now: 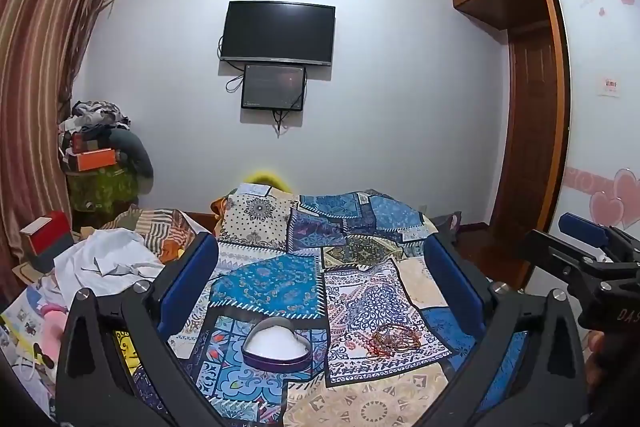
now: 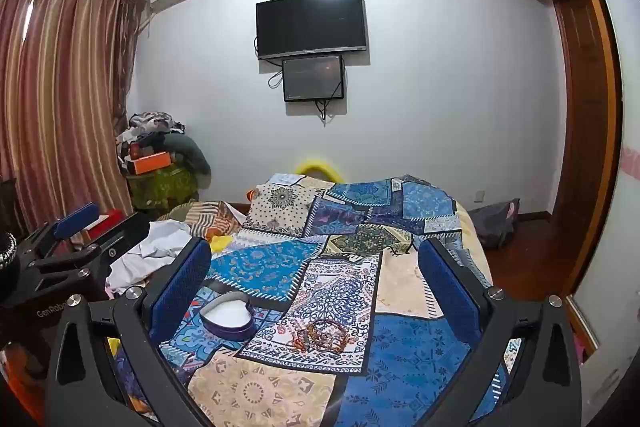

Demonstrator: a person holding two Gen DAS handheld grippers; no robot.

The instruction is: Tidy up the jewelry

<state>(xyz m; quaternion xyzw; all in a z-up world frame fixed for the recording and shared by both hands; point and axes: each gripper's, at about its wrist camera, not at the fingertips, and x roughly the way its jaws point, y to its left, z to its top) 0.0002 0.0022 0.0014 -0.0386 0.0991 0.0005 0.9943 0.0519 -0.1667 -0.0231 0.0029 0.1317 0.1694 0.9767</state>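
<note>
The left gripper (image 1: 320, 275) is held level with its blue-padded fingers (image 1: 188, 275) spread wide, gripping nothing. The right gripper (image 2: 314, 279) sits beside it at the same height, its jaws equally wide and bare.

Near edge of bedspread (image 2: 400, 291): heart-shaped box (image 2: 229, 315) left, bracelet pile (image 2: 320, 335) just right, narrow gap between.
Middle and far edge: bare patchwork.
Left edge: crumpled white cloth (image 2: 154, 251).
</note>
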